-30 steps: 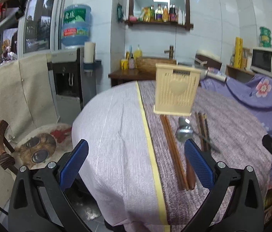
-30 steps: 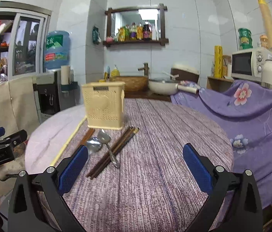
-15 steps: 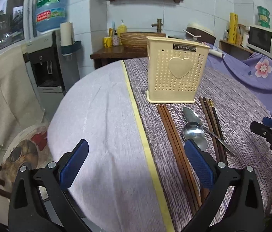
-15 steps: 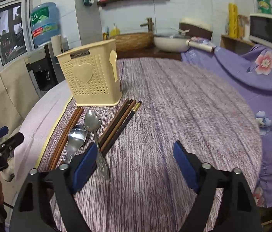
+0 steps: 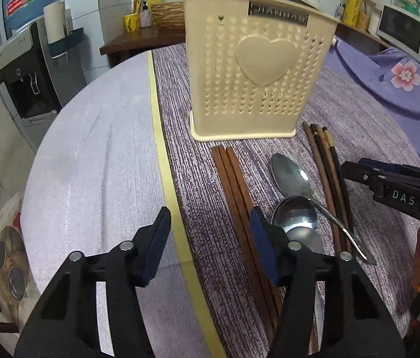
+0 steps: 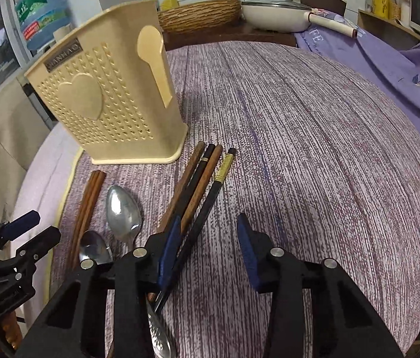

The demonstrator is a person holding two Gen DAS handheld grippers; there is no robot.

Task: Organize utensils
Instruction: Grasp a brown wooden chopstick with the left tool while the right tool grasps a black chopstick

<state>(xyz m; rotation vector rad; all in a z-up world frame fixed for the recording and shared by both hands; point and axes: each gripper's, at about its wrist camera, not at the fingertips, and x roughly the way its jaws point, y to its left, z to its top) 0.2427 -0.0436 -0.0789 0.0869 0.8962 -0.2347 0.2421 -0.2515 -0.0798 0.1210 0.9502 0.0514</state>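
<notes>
We see both grippers, left gripper and right gripper, with jaws just narrowing, empty, over the chopsticks and spoons before the cream utensil holder. Bare tablecloth spreads rightward. "DAS" marks one gripper.

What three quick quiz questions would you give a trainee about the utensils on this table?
1. True or false: the cream holder lies tipped on its side.
2. How many spoons lie on the cloth?
3. The spoons lie: A) inside the holder, B) between two chopstick bundles, C) on the floor.
Key: 1 false, it stands upright; 2 two; 3 B.
</notes>
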